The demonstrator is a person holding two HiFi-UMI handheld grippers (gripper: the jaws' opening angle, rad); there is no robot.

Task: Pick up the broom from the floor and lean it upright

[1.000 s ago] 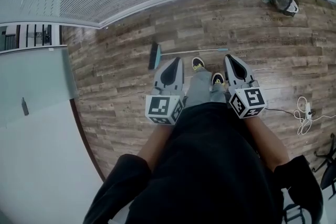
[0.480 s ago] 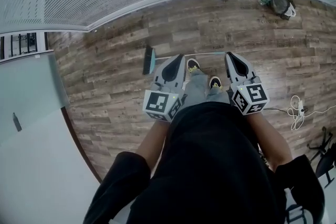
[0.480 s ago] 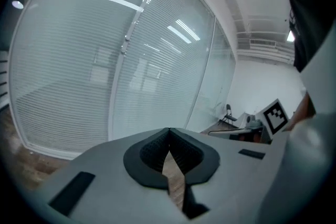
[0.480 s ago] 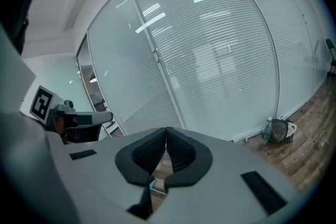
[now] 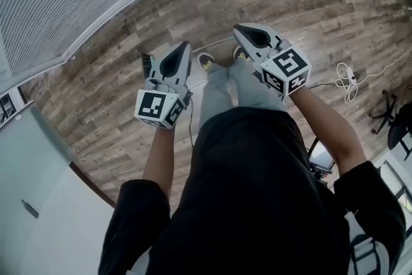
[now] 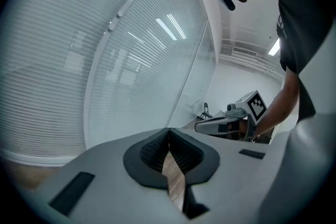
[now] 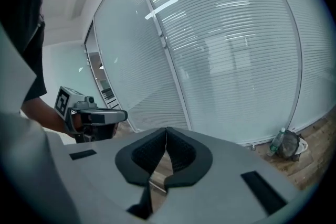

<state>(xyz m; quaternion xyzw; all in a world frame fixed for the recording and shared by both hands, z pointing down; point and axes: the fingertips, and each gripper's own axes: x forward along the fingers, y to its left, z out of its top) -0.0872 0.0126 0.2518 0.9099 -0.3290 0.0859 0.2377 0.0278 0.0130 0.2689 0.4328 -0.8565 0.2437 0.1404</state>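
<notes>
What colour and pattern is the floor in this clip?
The floor is brown wood-grain planking with greyish streaks; the head view shows it best.

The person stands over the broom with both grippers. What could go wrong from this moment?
The left gripper and right gripper are both shut; unless they open first, they may only push the broom away.
The broom lies just ahead of the shoes, so a step could kick it.
A white cable lies to the right: a trip hazard.
</notes>
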